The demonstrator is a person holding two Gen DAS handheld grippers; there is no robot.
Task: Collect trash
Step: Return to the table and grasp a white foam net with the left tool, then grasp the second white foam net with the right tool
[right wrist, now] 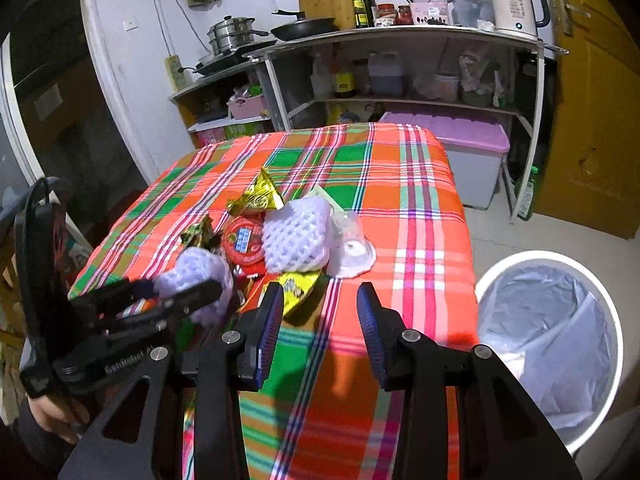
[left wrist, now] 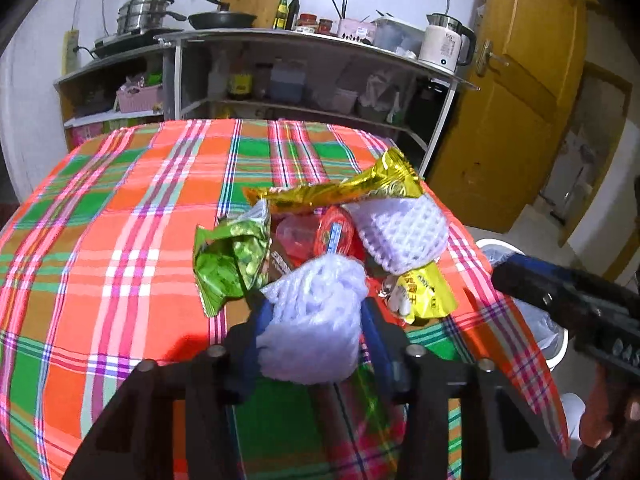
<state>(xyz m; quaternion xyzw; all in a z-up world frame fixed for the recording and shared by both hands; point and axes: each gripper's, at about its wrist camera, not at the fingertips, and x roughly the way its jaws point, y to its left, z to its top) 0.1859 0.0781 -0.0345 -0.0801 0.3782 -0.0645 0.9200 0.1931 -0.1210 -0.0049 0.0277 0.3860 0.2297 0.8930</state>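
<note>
A pile of trash lies on the plaid tablecloth: a gold wrapper, a green snack bag, a red lidded cup, a white foam net, a yellow packet. My left gripper is shut on a second white foam net, also seen in the right wrist view. My right gripper is open and empty, just short of a clear plastic cup and the yellow packet. A white bin with a clear liner stands at the right.
A metal shelf with pots, bottles and a kettle stands behind the table. A purple-lidded box sits on the floor beside it. A yellow door is at the right.
</note>
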